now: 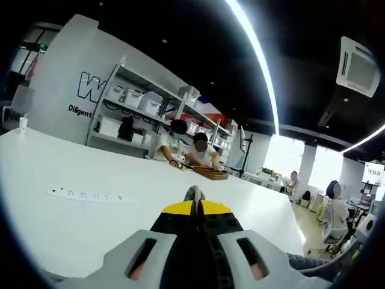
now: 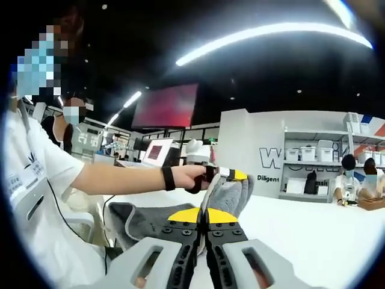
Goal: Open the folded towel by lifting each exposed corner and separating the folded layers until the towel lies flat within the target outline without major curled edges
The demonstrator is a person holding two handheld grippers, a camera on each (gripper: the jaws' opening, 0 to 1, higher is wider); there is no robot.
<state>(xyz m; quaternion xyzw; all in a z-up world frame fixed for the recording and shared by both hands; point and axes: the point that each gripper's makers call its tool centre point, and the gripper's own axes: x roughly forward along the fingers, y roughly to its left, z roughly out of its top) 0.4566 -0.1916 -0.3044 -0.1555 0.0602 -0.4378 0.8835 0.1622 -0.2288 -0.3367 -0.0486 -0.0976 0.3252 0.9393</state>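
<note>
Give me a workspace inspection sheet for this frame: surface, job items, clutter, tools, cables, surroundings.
Surface: white table, wide and bare where it shows.
Job's things: grey towel lifted off the table, bunched, part trailing low at the left; no target outline seen.
Clutter: white power strip lying flat on the table; paper cup at the far edge.
Grippers: left tool jaws closed on nothing, above the table; right tool jaws closed on the towel; a person's hand holds the left tool at the towel's top.
Cables: nothing seen.
Surroundings: shelves with white bins, seated people at the far side, ceiling light strips.
</note>
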